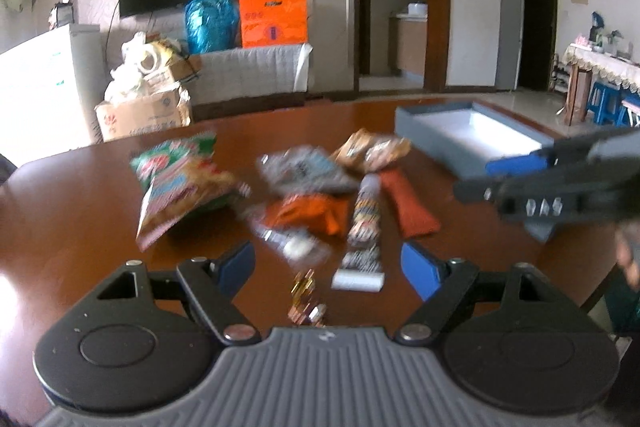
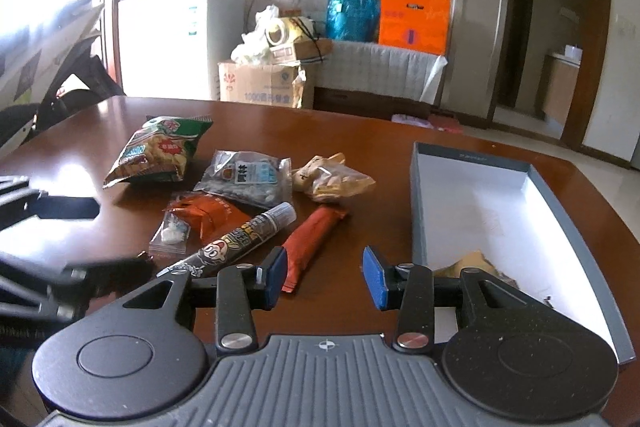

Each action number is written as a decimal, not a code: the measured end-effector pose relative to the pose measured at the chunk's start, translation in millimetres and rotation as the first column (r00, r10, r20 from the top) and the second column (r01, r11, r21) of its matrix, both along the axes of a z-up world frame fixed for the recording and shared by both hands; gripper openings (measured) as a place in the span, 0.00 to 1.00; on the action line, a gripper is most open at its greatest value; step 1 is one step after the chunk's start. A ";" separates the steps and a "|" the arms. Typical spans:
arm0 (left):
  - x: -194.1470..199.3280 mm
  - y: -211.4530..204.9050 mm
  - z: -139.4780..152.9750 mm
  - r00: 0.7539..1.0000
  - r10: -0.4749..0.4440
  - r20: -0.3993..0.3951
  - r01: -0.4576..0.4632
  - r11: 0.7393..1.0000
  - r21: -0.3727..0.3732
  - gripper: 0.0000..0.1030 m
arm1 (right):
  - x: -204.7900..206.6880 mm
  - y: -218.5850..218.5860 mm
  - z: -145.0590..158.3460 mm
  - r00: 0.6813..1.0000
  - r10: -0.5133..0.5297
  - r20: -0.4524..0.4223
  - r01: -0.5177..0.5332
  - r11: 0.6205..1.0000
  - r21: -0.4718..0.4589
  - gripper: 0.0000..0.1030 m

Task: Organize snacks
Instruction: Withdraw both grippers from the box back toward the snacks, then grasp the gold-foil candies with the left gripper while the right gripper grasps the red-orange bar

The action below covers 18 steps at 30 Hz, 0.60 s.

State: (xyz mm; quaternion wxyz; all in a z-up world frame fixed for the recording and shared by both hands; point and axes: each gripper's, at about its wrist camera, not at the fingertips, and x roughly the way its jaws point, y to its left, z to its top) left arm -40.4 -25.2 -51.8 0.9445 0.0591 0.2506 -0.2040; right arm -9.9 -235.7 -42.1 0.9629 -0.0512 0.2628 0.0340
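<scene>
Several snack packs lie on the brown table (image 2: 360, 307): a green chip bag (image 2: 156, 155), a clear grey pack (image 2: 248, 179), tan packs (image 2: 336, 179), an orange pack (image 2: 212, 215), a long printed tube (image 2: 240, 239) and a red stick pack (image 2: 312, 243). My right gripper (image 2: 326, 279) is open above the table between the red pack and the grey box (image 2: 472, 158); nothing is between its pads. One tan snack (image 2: 472, 263) lies in the box. My left gripper (image 1: 328, 271) is open and empty over small gold candies (image 1: 304, 291), near the tube's end (image 1: 358, 281).
The box sits at the table's right side near its edge. Beyond the table stand a cardboard carton (image 2: 260, 83), a white fridge (image 2: 180, 39), and a covered bench with blue and orange bags (image 2: 412, 15). The left gripper's fingers (image 2: 72, 207) show blurred at the left.
</scene>
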 end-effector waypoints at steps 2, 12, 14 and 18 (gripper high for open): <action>1.7 6.1 -9.1 1.000 0.009 -0.016 -0.009 1.000 0.014 0.78 | 3.5 5.5 -1.0 1.000 0.005 -0.003 -0.005 1.000 -0.005 0.43; 20.0 13.2 -28.0 0.998 0.003 -0.060 -0.002 1.000 0.003 0.59 | 16.4 15.2 -8.8 1.000 -0.009 -0.027 0.008 1.000 -0.028 0.45; 24.3 15.0 -30.3 0.996 -0.004 -0.088 0.002 1.000 -0.022 0.55 | 18.8 16.2 -10.5 0.999 -0.015 -0.031 0.014 0.999 -0.030 0.45; 27.3 16.1 -31.9 0.995 -0.009 -0.095 0.005 0.999 -0.043 0.55 | 21.8 19.0 -13.9 0.999 -0.022 -0.034 0.020 0.999 -0.042 0.47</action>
